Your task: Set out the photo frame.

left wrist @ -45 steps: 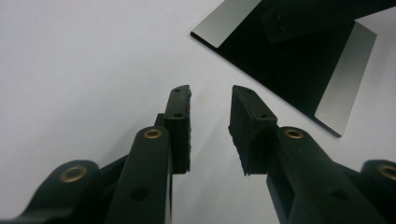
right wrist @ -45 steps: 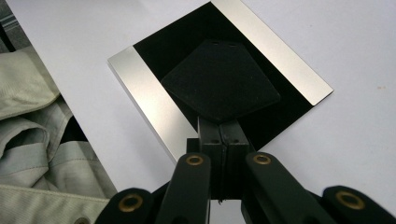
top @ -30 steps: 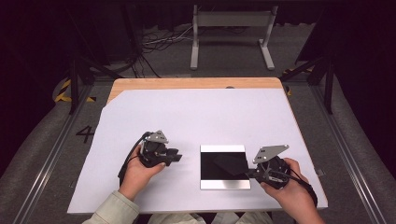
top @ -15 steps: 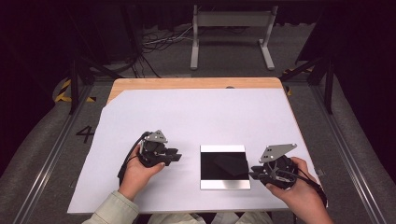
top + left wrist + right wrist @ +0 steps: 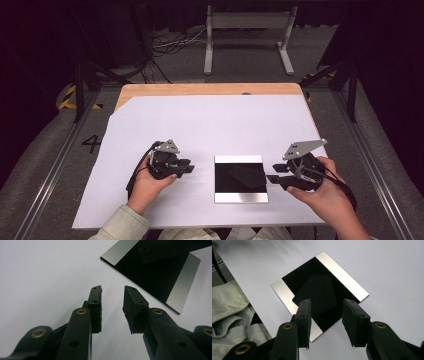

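High view: black plate (image 5: 240, 178) lies between both tongs, untouched.

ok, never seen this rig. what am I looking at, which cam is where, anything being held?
There is no robot arm here. A person sits at a table and holds a hand-operated tool with two black jaws in each hand: the left gripper and the right gripper.

The wide picture comes from a fixed camera above the person, looking forward and down. The other two come from cameras riding on the grippers, each looking along its own jaws.

On the white table cover lies one flat square plate, glossy black in the middle with a silver strip along two opposite edges.

Nothing is held. The left jaws stand apart over bare cover beside the plate. The right jaws have just been opening and stand apart at the plate's edge, with nothing between them.
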`<state>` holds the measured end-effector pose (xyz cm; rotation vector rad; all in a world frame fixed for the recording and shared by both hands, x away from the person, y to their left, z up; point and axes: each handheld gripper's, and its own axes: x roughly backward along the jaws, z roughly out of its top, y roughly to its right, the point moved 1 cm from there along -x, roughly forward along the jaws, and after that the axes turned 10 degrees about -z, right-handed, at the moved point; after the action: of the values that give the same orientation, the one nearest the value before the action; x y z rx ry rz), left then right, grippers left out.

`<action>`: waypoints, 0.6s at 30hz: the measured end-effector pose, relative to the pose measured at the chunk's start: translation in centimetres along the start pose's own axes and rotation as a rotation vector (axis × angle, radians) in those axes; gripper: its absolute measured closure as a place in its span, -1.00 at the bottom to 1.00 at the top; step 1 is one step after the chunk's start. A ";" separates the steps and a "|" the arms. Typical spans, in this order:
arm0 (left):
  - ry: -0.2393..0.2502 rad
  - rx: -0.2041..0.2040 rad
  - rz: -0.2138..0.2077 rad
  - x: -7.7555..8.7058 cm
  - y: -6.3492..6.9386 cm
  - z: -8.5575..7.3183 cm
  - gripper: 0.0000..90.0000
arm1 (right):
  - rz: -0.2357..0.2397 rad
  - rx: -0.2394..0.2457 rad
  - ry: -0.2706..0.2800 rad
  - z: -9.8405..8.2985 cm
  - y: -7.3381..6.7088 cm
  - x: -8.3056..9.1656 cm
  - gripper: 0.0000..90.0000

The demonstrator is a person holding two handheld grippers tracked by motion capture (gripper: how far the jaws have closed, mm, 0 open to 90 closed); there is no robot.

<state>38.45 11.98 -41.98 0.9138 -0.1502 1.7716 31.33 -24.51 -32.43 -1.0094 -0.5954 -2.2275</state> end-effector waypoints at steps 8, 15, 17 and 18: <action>0.003 0.001 0.004 0.2 0.0 -0.2 0.53 | 0.028 -0.007 -0.031 2.1 0.3 -1.0 0.17; 0.005 0.008 0.014 0.6 -0.1 -0.6 0.53 | 0.039 -0.013 -0.062 3.7 0.8 -2.7 0.12; 0.008 0.014 0.019 0.7 0.0 -0.7 0.53 | 0.042 -0.009 -0.091 4.2 1.0 -3.7 0.12; 0.008 0.014 0.019 0.7 0.0 -0.7 0.53 | 0.042 -0.009 -0.091 4.2 1.0 -3.7 0.12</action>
<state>38.05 12.88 -42.04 0.9181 -0.1424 1.7952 36.08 -21.41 -32.65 -1.1222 -0.5988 -2.1589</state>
